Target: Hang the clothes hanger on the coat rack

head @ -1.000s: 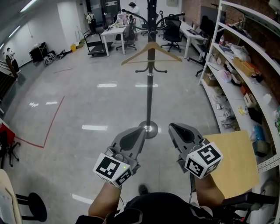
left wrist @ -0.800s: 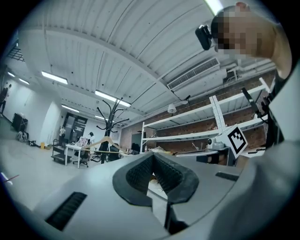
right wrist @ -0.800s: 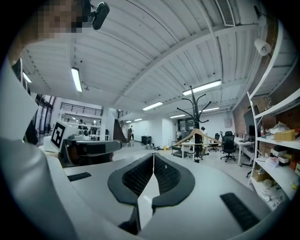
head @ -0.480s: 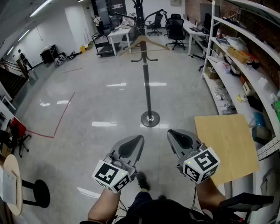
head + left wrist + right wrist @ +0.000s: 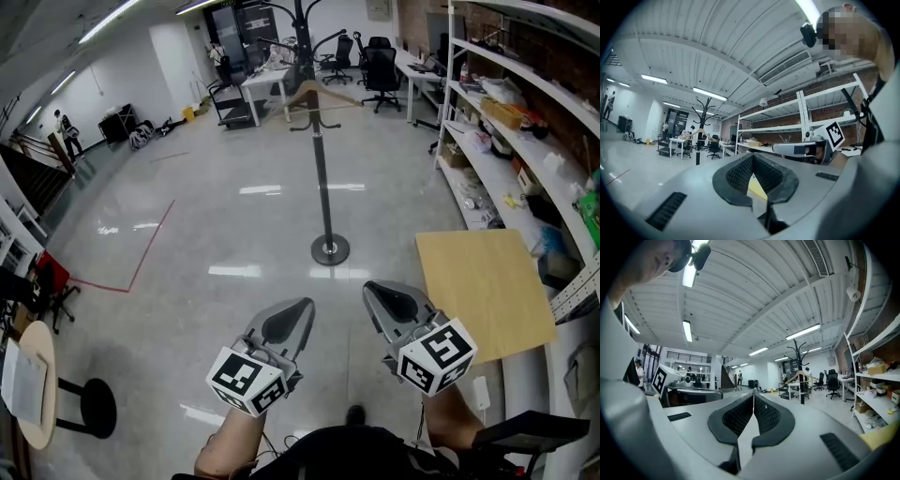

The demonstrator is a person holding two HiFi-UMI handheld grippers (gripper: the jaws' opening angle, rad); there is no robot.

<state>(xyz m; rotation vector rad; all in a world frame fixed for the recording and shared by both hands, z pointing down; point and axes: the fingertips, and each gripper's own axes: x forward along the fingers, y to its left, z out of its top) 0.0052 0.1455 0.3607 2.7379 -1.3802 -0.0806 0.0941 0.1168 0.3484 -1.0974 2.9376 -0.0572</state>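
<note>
Across the whole shot was a big shiny grey floor (image 5: 216,216) with a red tape line (image 5: 141,258) on it, office desks and chairs way at the back. Down the right side ran long white shelving (image 5: 525,122) against a brick wall, loaded with boxes and odd bits I couldn't make out. Just below that sat a pale wooden worktop (image 5: 483,291), close to the right hand.

Out in the open floor stood the black coat rack (image 5: 322,159) on its round base, well apart from both hands. Both gripper views had it off in the distance too (image 5: 698,140) (image 5: 801,376).

Low in the head view, the left claw (image 5: 302,305) and right claw (image 5: 369,288) were held side by side, pointing level toward the rack. Left claw (image 5: 752,157) was pinched fully together with nothing in it, and the right claw (image 5: 753,394) had its pads meeting at the tip, empty as well.

The wooden clothes hanger (image 5: 319,92) was hung on the rack, sitting across the pole just under the top arms, neither claw anywhere near it.
</note>
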